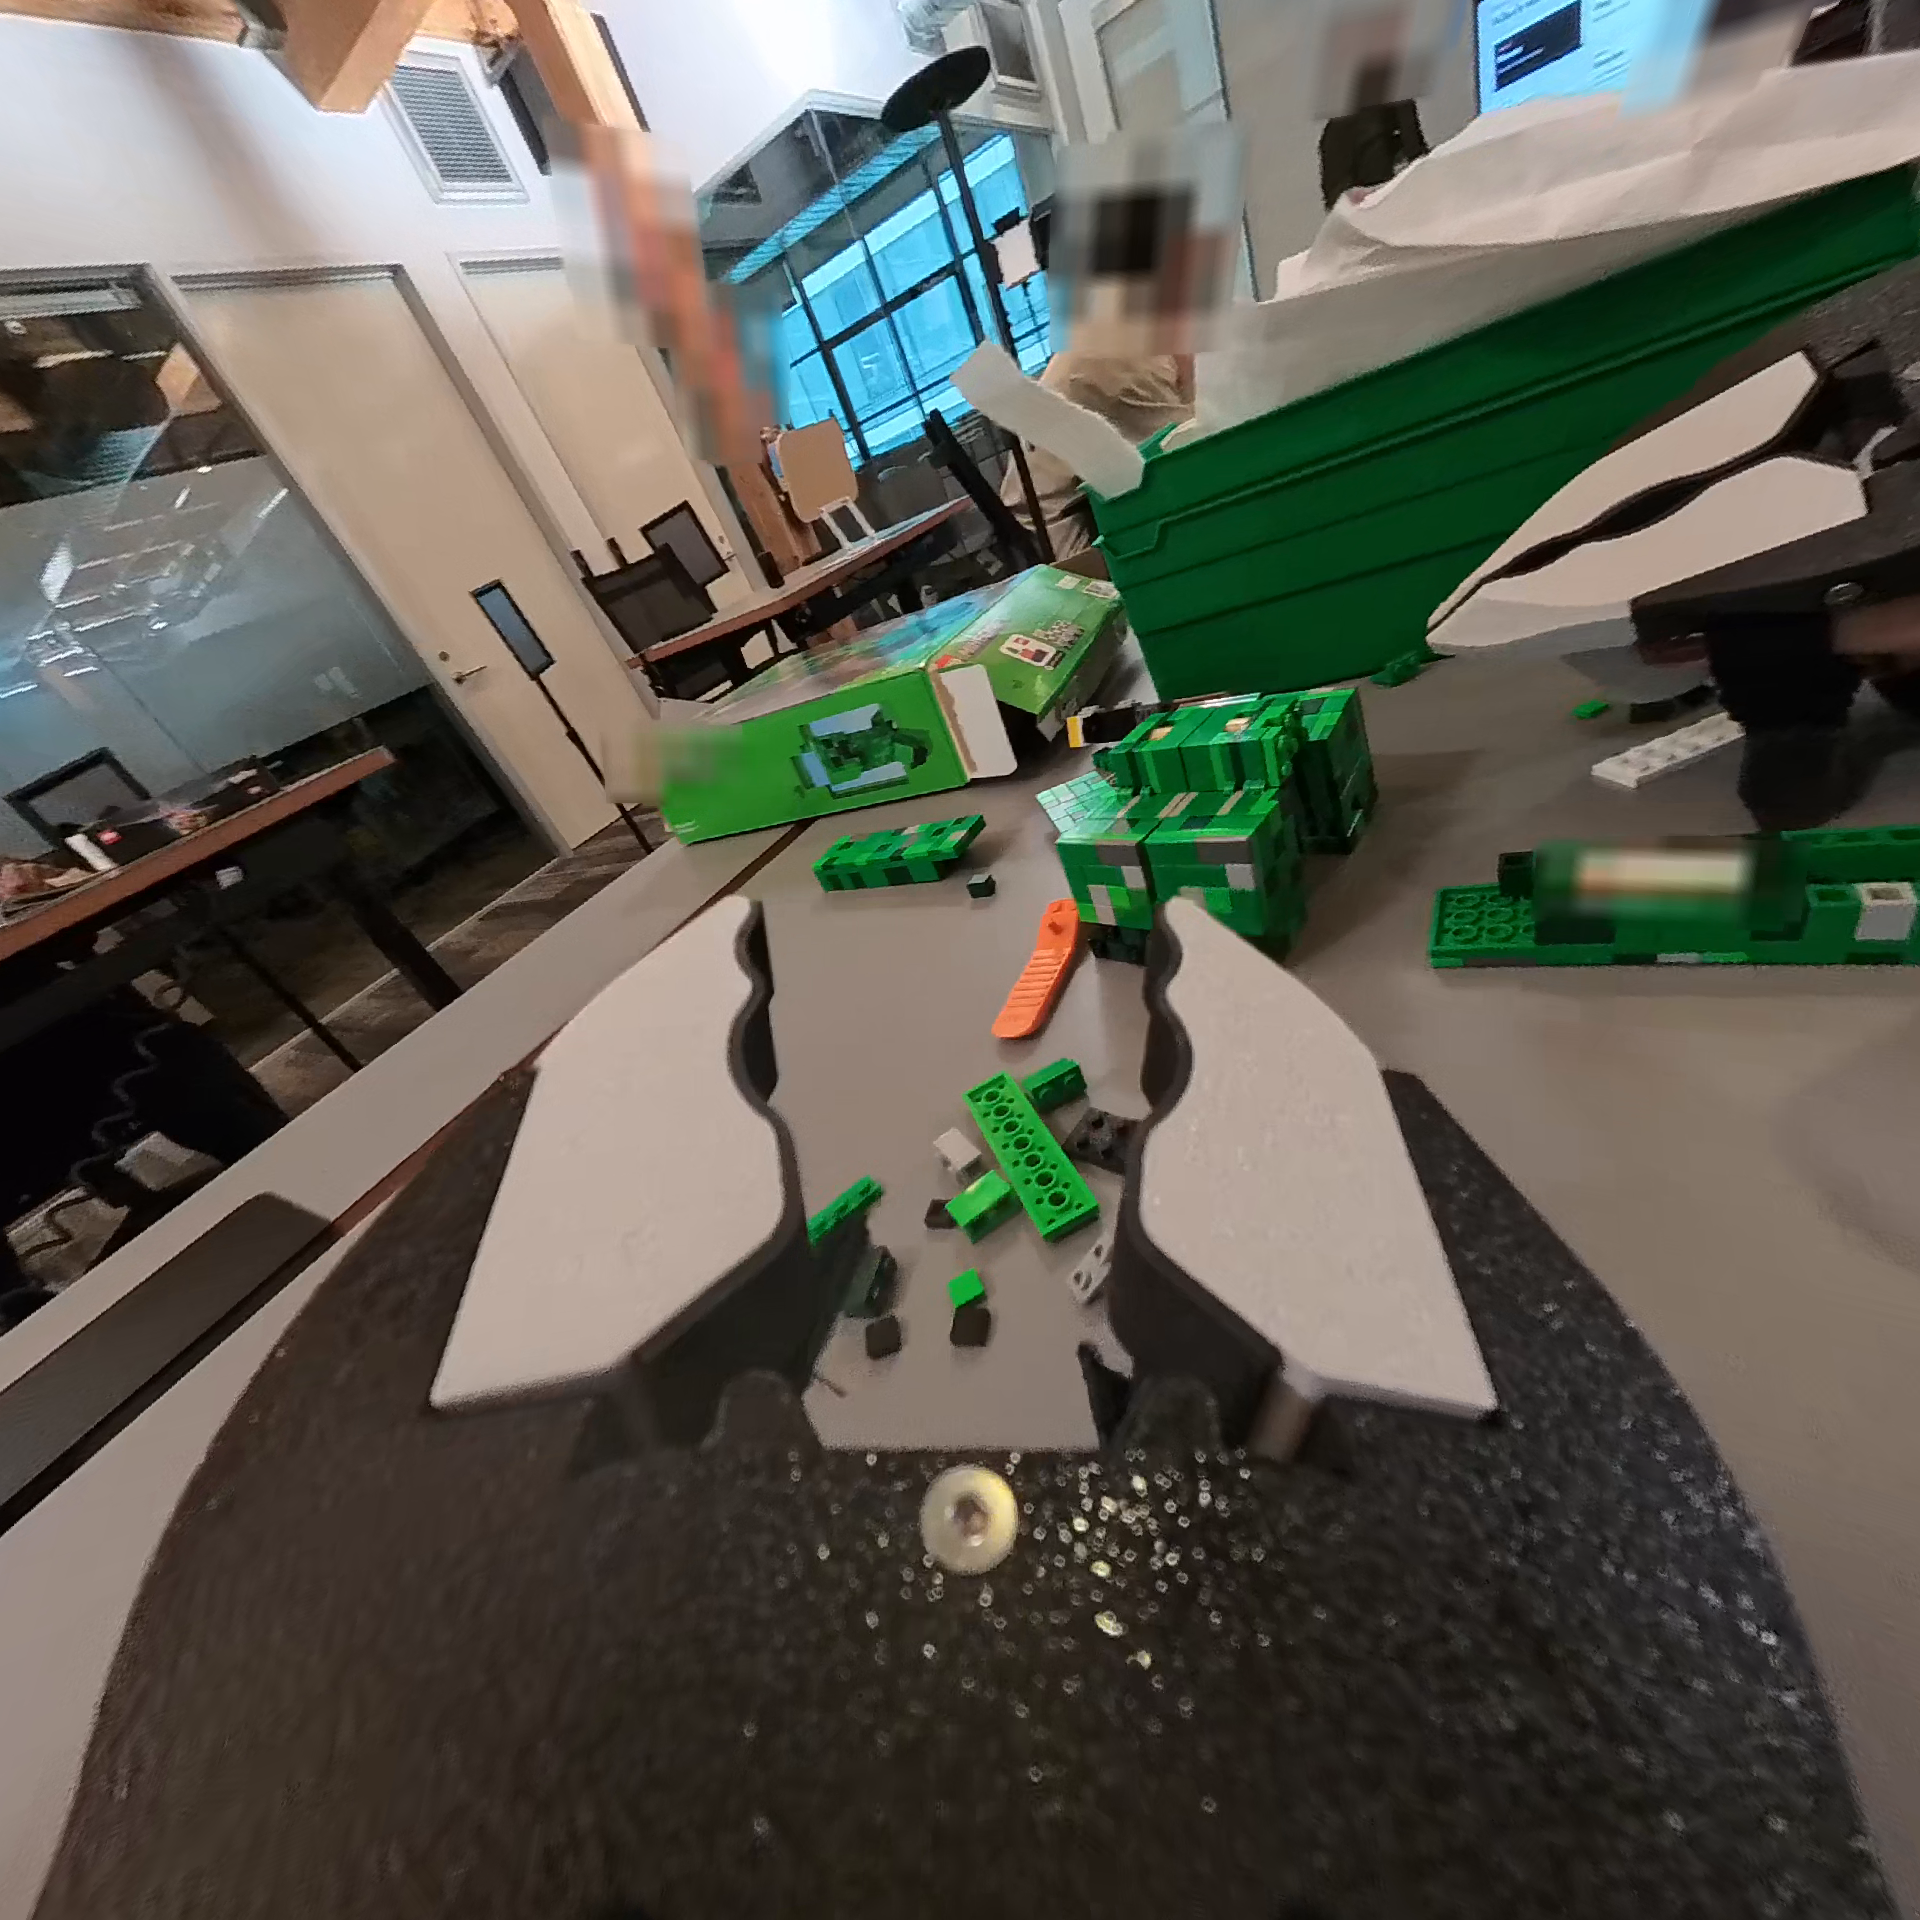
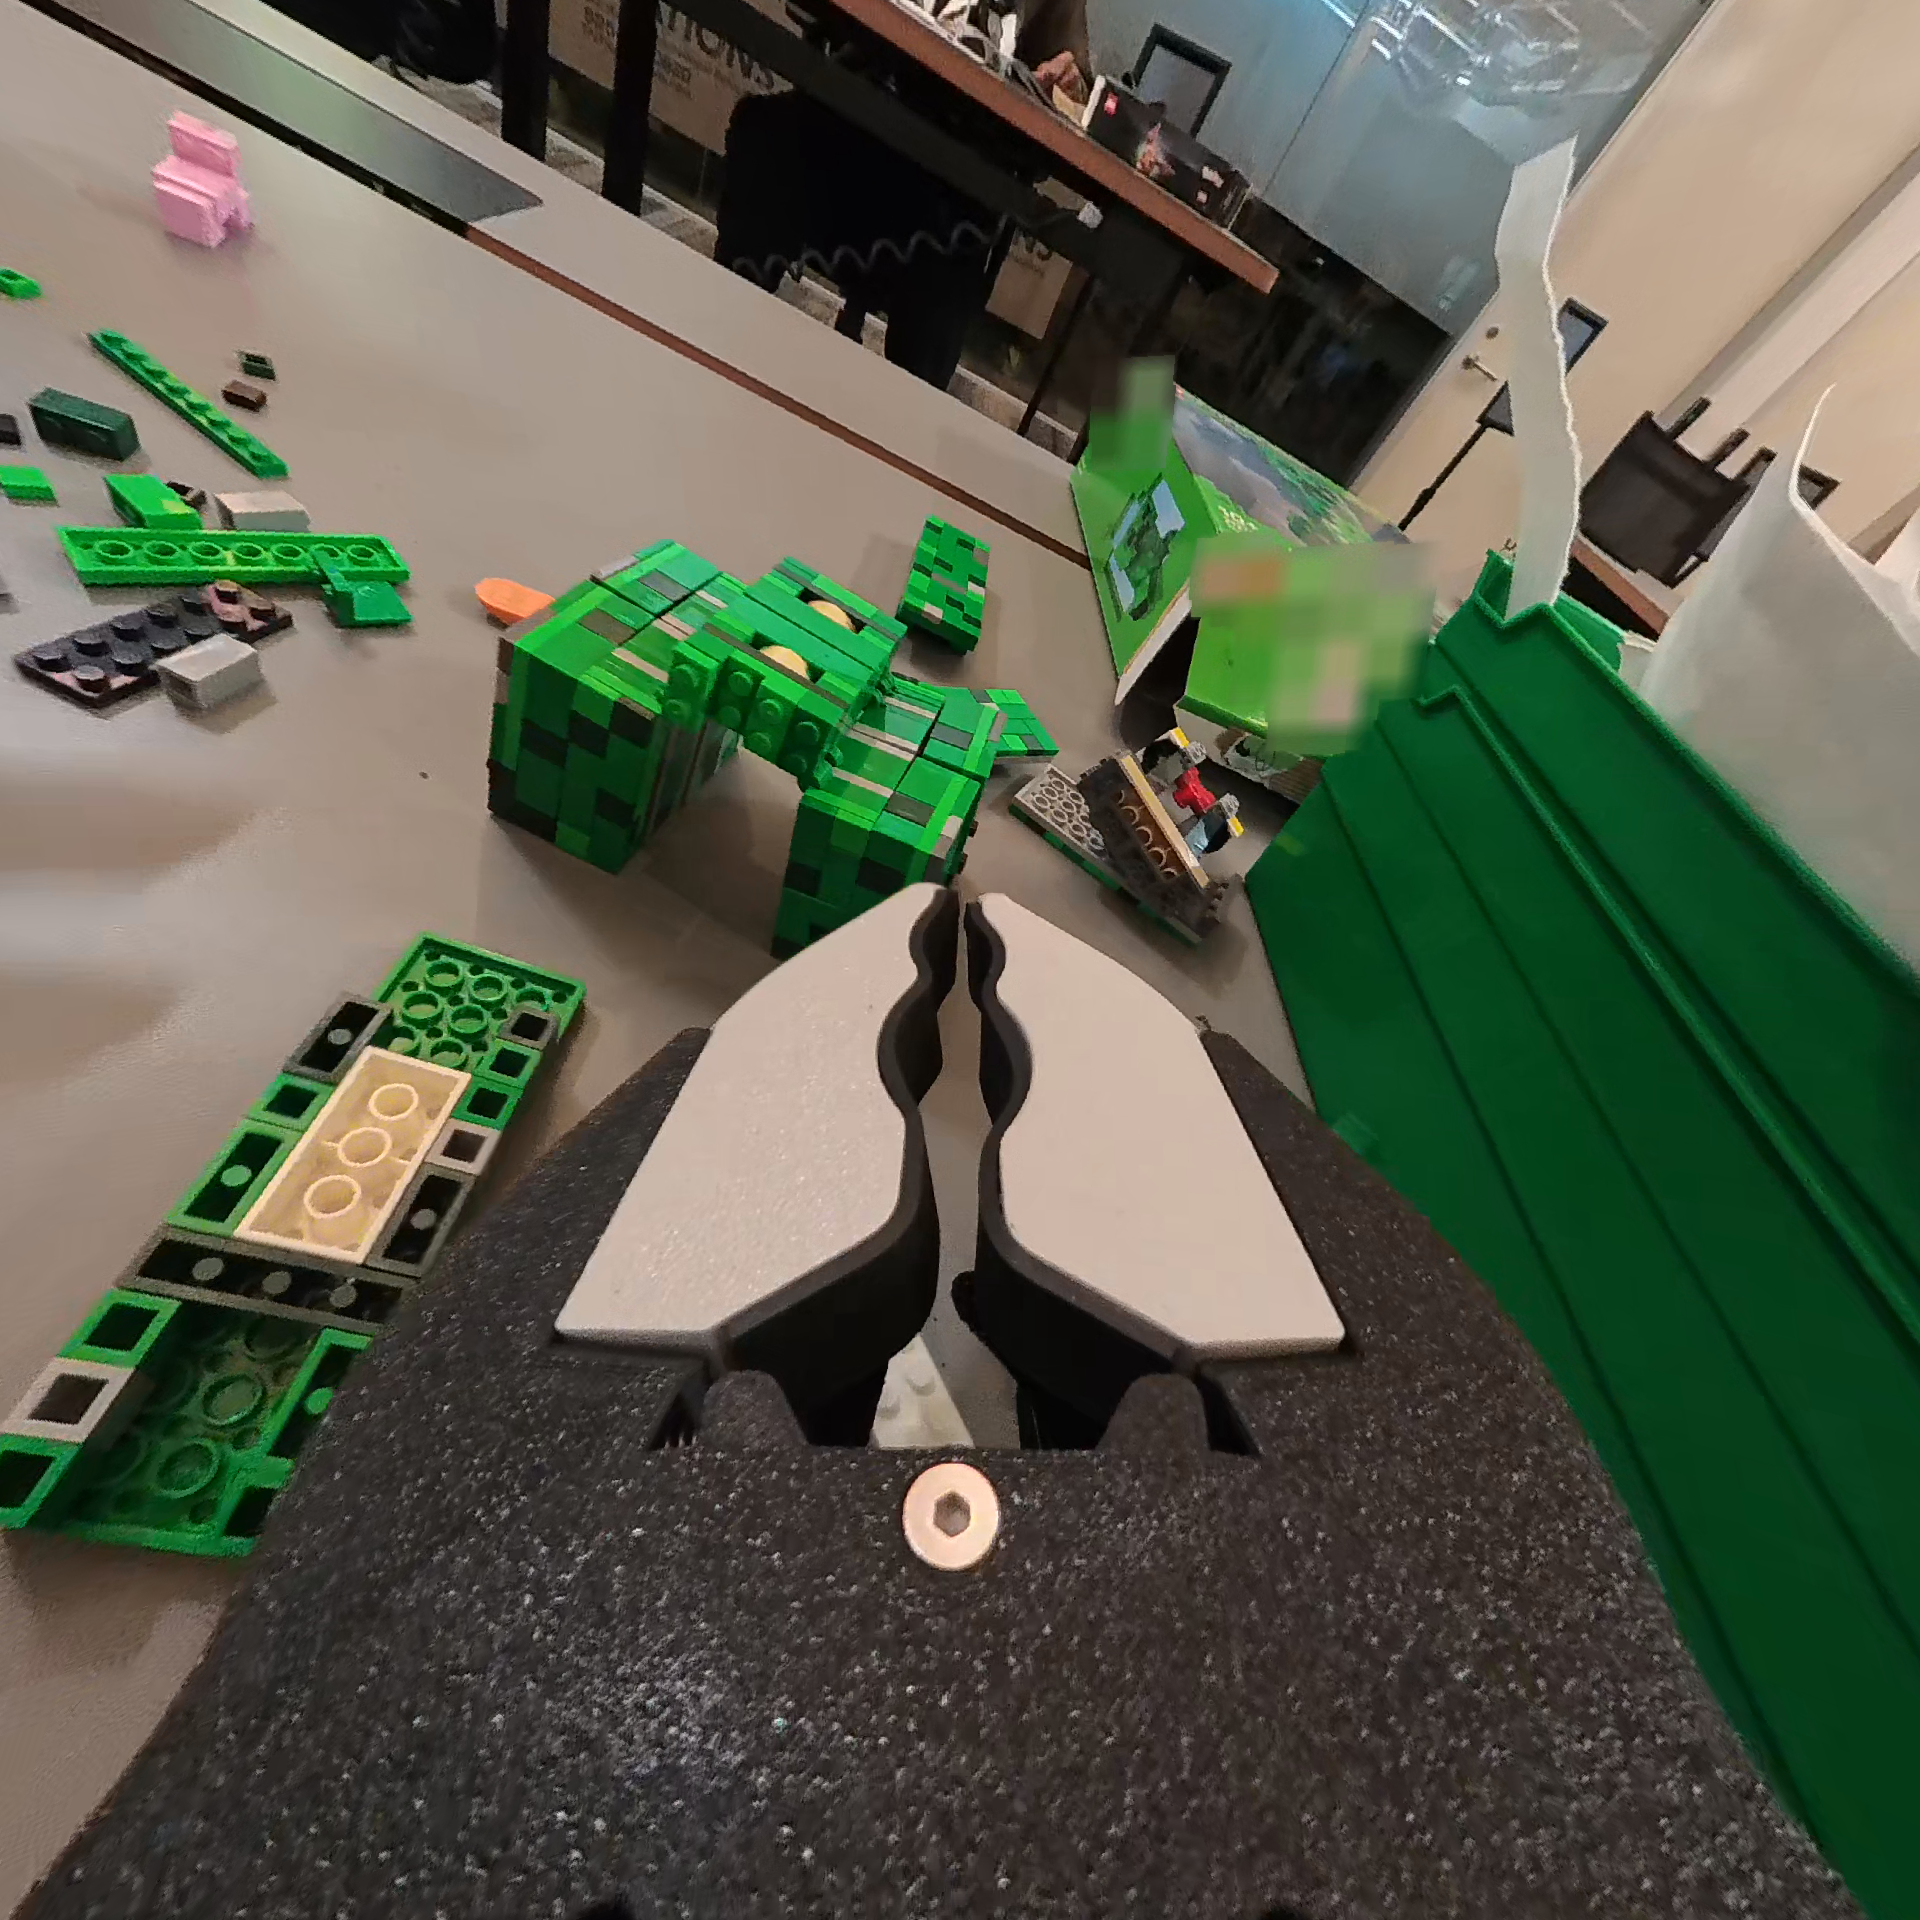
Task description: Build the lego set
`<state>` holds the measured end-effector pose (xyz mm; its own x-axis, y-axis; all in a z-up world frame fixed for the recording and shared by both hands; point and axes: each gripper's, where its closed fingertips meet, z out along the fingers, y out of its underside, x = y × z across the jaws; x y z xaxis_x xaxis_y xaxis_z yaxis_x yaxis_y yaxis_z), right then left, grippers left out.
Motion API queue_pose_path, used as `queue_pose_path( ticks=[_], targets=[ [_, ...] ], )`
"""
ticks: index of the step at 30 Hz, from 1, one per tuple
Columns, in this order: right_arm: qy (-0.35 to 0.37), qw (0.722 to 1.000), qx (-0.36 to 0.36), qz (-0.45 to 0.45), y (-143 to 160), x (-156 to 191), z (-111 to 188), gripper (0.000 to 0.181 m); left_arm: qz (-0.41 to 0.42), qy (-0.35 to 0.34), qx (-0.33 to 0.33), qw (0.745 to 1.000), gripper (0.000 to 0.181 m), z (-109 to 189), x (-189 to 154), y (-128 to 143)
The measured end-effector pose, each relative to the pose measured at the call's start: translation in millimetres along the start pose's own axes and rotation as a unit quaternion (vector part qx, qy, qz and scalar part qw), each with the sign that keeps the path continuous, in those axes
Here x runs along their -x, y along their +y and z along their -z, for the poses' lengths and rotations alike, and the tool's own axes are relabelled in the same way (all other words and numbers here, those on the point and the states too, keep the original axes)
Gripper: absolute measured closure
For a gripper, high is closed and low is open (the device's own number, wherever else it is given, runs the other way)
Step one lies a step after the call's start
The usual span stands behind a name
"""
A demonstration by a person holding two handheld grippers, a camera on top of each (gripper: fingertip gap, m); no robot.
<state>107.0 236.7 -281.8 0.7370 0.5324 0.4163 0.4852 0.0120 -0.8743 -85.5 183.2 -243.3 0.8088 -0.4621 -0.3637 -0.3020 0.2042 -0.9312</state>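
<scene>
The left gripper [image 1: 956, 935] hovers low over the bench [image 1: 1558, 1143] with its jaws wide apart and nothing between them. Seen through the gap of these jaws lies a small heap of loose pieces: a long green plate [image 1: 1031, 1155] with small black, grey and green bits around it. Just beyond the jaw tips lies an orange brick separator [image 1: 1036, 971], and to the right of it stands the big green blocky model [image 1: 1205, 821], partly assembled. Farther beyond the tips lies the set box [image 1: 862, 743].

The right gripper [image 2: 961, 914] has its jaws almost together, with only a thin slit; they seem to hold nothing, but I cannot tell for sure. To the left of these jaws a flat green panel [image 2: 260, 1247] lies with its underside up. Straight ahead of the tips is the green model, and to the right a green bin [image 2: 1610, 1039].

I judge the build about half done: large sections exist but lie apart, and many loose pieces wait.
</scene>
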Motion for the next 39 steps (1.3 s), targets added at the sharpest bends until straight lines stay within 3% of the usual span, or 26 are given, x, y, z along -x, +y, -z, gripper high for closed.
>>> queue_pose_path(
  ticks=[11, 30, 39],
  targets=[
    [-0.012, 1.0, -0.026, 0.003, -8, 9, 9, 0.18, 0.034, -0.054, 0.012, 0.998, 0.112, 42, 3, -2],
    [-0.009, 0.999, -0.039, -0.002, -13, 9, 6, 0.18, 0.056, -0.062, 0.011, 0.996, 0.111, 45, 10, 0],
    [-0.024, 0.996, -0.087, -0.01, -24, 10, 12, 0.177, 0.078, -0.064, -0.001, 0.995, 0.109, 47, 15, -2]
  ],
)
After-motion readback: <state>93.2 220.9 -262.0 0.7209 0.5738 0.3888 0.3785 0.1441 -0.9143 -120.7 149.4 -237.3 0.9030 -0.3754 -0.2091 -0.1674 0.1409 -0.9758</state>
